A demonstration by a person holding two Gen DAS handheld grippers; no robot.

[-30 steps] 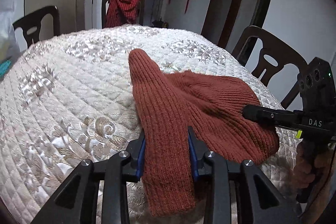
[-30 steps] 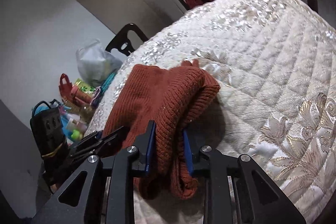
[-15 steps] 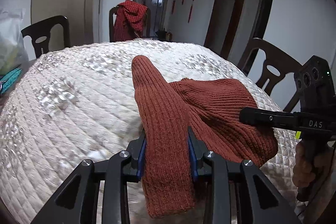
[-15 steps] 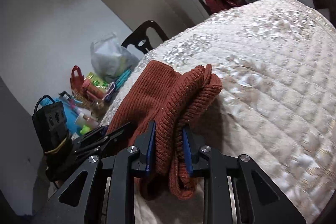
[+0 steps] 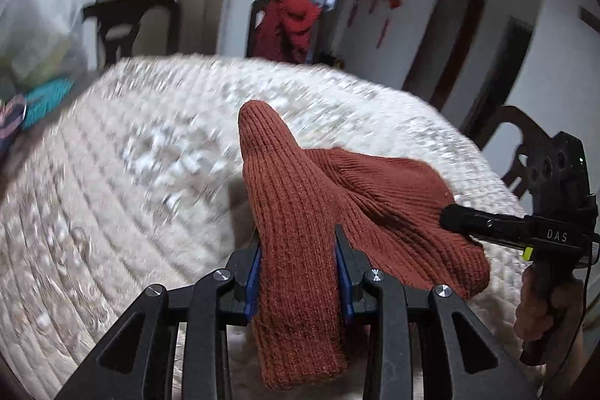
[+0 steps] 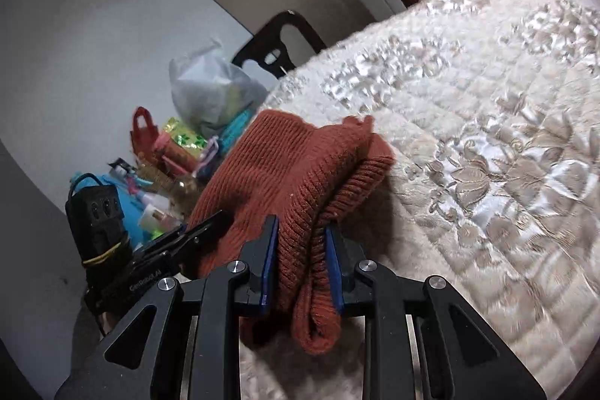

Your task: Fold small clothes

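Rust-red knit garment [image 5: 300,250] is gripped by your left claw [image 5: 298,268] and right claw [image 6: 302,268], doubled at twelve o'clock, fold unfinished above the tabletop [image 6: 487,137].

Rust-brown ribbed knit garment [image 5: 300,212]; cream quilted floral tablecloth [image 6: 487,137]; red checked cloth [image 5: 288,21] on chair.

At lower centre the left gripper [image 5: 298,268] pinches a rust knit garment [image 5: 337,212]; the right gripper [image 5: 450,216] grips it at right.
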